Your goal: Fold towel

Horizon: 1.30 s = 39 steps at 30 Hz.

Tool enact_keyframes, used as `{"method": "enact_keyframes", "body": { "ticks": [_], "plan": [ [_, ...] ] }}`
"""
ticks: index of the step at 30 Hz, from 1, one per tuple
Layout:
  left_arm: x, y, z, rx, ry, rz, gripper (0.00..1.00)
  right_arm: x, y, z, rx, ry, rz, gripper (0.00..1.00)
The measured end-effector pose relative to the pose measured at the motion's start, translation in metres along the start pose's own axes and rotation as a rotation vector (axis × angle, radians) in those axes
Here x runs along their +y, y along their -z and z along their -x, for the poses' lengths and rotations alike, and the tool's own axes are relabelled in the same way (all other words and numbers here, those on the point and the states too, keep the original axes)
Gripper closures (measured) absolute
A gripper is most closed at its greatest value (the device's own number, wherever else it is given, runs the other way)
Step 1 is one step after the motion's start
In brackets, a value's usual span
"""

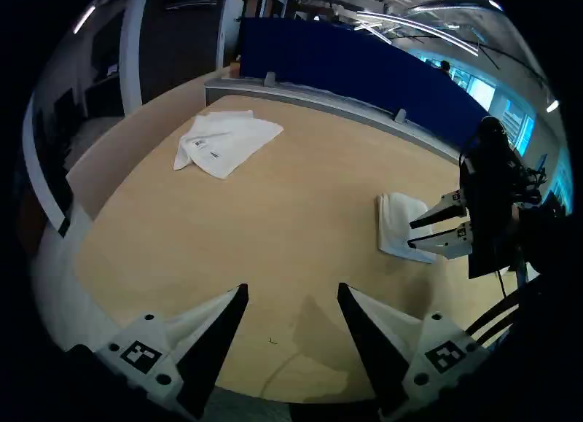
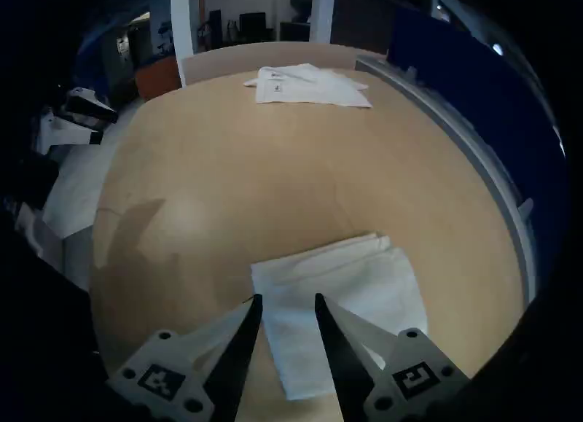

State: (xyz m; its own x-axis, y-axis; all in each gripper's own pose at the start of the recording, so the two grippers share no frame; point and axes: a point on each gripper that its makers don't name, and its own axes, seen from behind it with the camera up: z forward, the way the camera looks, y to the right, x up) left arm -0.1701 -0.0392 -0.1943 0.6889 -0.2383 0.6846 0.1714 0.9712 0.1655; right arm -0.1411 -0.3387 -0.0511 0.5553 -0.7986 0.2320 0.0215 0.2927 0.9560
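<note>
Over folded towel [image 1: 394,212], right hand-held gripper [image 1: 410,234]

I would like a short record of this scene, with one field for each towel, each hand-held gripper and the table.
table: light wood, blue partition along its far side
near towel: white, folded into a flat rectangle
far towel: white, lying loosely, edges uneven
left hand-held gripper: open, over bare wood, holding nothing
right hand-held gripper: open, over the near towel's edge
</note>
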Motion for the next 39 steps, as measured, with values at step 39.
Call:
{"method": "enact_keyframes", "body": {
  "ticks": [39],
  "plan": [
    [0.022,-0.018,-0.013,-0.008,-0.046,0.041,0.09,-0.003,0.036,0.104,-0.072,-0.237,0.111,0.54]
  ]
}}
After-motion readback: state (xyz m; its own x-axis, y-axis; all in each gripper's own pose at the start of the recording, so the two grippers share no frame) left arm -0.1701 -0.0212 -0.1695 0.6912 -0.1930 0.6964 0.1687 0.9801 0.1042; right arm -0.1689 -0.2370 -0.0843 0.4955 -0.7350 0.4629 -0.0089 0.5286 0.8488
